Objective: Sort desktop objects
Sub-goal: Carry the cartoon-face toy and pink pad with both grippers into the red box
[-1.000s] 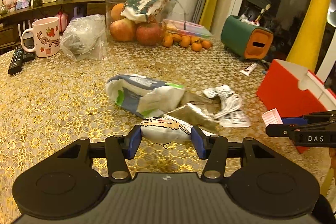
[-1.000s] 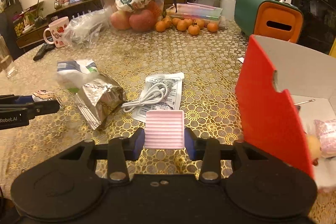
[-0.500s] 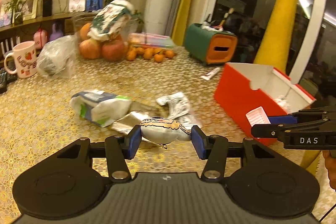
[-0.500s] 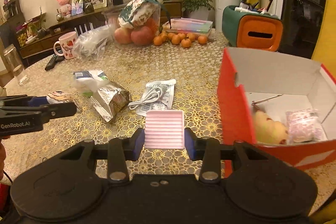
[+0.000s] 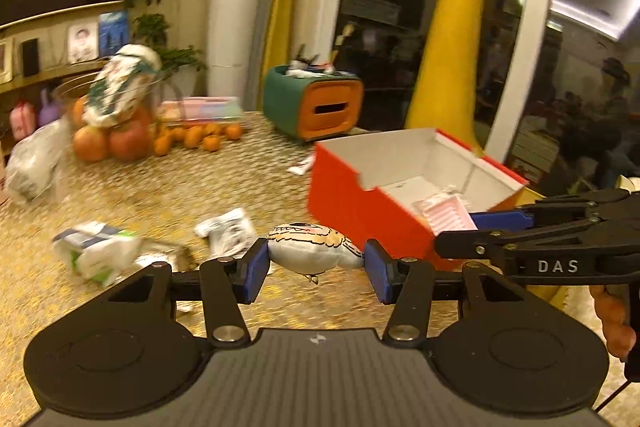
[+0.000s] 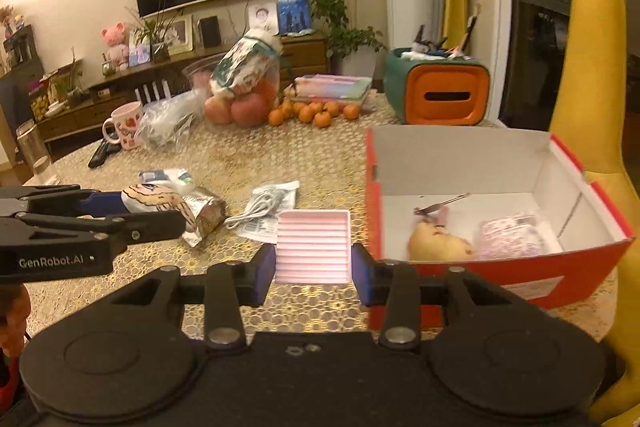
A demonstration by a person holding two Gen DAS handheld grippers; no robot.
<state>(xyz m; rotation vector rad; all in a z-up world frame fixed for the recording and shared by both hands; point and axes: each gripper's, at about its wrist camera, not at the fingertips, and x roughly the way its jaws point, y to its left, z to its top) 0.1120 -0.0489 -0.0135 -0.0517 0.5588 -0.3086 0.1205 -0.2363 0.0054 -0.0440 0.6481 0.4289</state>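
My left gripper clenches the soft pouch above the tabletop, short of the red box; my right gripper grips the pink tray beside the box's near wall; releasing early drops both outside, or the grippers collide.

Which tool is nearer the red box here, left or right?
Right. The right tool, holding a pink ridged tray, is at the red box near wall. The left tool, gripping a small plush toy, sits farther left.
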